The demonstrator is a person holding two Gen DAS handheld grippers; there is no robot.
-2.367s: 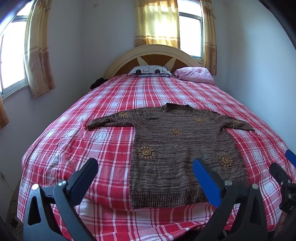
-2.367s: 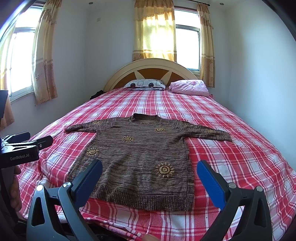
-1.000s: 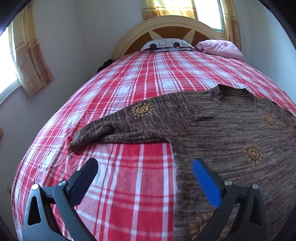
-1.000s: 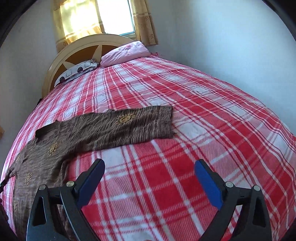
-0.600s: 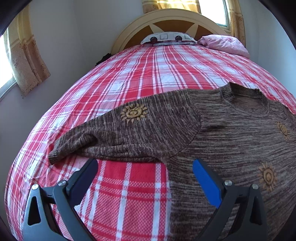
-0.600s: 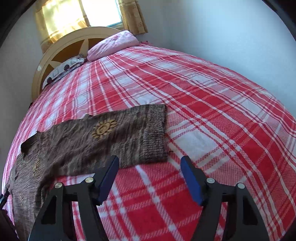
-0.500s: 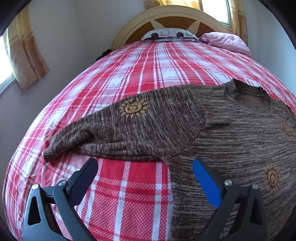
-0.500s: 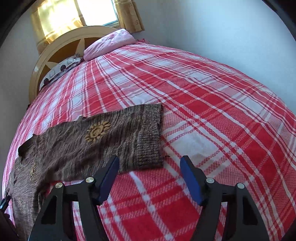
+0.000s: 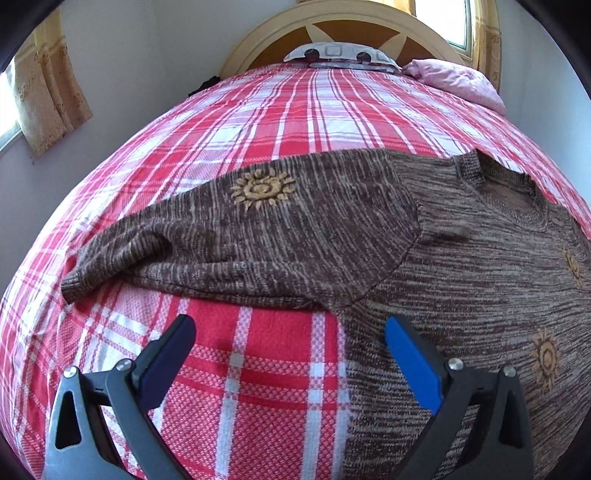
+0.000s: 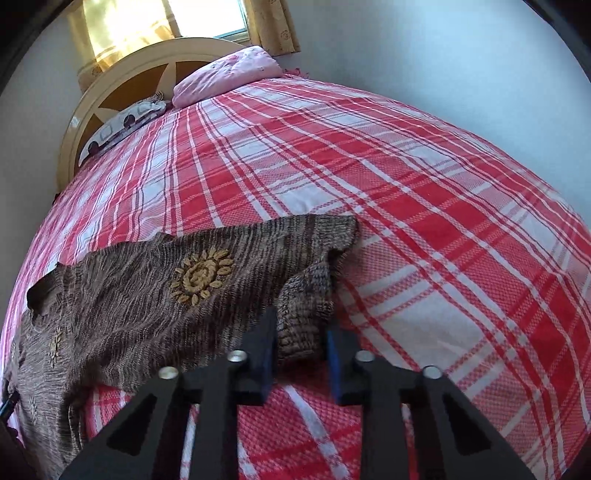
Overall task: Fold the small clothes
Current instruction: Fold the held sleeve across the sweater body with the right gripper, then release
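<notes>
A brown knit sweater point(image 9: 461, 266) with yellow sun motifs lies flat on the red plaid bed cover point(image 9: 280, 122). In the left wrist view its left sleeve point(image 9: 221, 236) stretches to the left, and my left gripper point(image 9: 288, 343) is open just below the armpit, empty. In the right wrist view the sweater point(image 10: 147, 295) lies to the left, and my right gripper point(image 10: 301, 350) is shut on the cuff of the right sleeve point(image 10: 303, 314), which is bunched up and lifted between the pads.
A cream and brown headboard point(image 9: 354, 33) stands at the far end with a patterned pillow point(image 9: 340, 55) and a pink pillow point(image 10: 229, 74). A white wall point(image 10: 480, 74) runs along the bed's right side. Curtained windows point(image 10: 159, 22) are behind.
My right gripper has closed on the right sleeve cuff and bunched it up. My left gripper has moved closer to the left sleeve and stays open.
</notes>
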